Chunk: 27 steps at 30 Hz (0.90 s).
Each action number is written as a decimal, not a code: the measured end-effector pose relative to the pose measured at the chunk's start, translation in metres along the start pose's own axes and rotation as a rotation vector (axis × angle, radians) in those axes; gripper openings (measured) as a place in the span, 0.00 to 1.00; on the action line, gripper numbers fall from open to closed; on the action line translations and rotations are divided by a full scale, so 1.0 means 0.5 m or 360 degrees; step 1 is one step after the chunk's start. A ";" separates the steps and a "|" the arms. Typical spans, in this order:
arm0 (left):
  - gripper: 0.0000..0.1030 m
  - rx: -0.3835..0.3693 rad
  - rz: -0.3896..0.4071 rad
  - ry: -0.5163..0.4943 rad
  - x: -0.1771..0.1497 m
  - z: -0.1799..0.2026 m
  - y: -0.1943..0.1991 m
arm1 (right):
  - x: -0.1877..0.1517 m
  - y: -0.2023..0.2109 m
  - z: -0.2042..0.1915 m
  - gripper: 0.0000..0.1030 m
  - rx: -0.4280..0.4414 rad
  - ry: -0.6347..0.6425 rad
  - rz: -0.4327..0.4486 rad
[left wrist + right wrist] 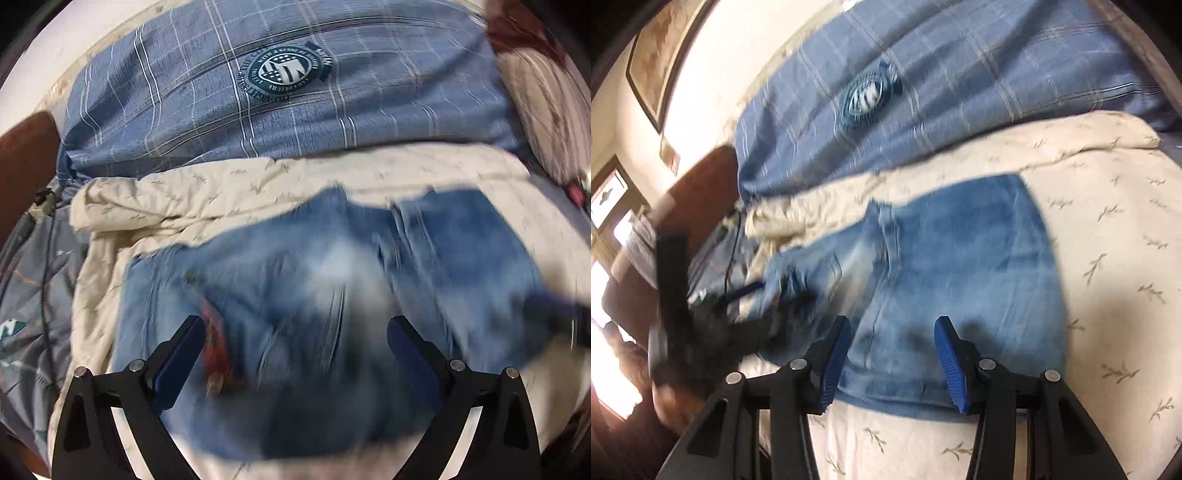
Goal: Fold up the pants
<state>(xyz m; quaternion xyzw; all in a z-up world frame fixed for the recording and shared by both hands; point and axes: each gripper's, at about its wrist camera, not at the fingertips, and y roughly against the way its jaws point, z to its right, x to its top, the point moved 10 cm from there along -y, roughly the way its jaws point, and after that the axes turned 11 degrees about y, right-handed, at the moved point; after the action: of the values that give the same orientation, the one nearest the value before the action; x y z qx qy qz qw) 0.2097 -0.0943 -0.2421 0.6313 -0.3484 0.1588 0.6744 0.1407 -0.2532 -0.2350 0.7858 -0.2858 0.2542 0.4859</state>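
Note:
Blue denim pants lie folded on a cream bedsheet, blurred by motion. They also show in the right wrist view. My left gripper is open and empty, its jaws wide apart just above the pants. My right gripper is open and empty, hovering over the near edge of the pants. The left gripper shows as a dark blurred shape at the left in the right wrist view.
A blue plaid pillow with a round crest lies behind the pants. A striped cushion sits at the right. A brown headboard and cables are at the left. A framed picture hangs on the wall.

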 end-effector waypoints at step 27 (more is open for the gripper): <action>0.97 0.0007 0.0250 0.0282 -0.039 -0.149 0.108 | 0.117 -0.081 0.027 0.50 -0.0363 0.0042 0.0070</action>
<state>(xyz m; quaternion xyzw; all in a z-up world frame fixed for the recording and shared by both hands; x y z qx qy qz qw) 0.1806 -0.0102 -0.2120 0.5871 -0.3354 0.2669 0.6867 0.2117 -0.2623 -0.2258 0.7155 -0.3237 0.2410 0.5703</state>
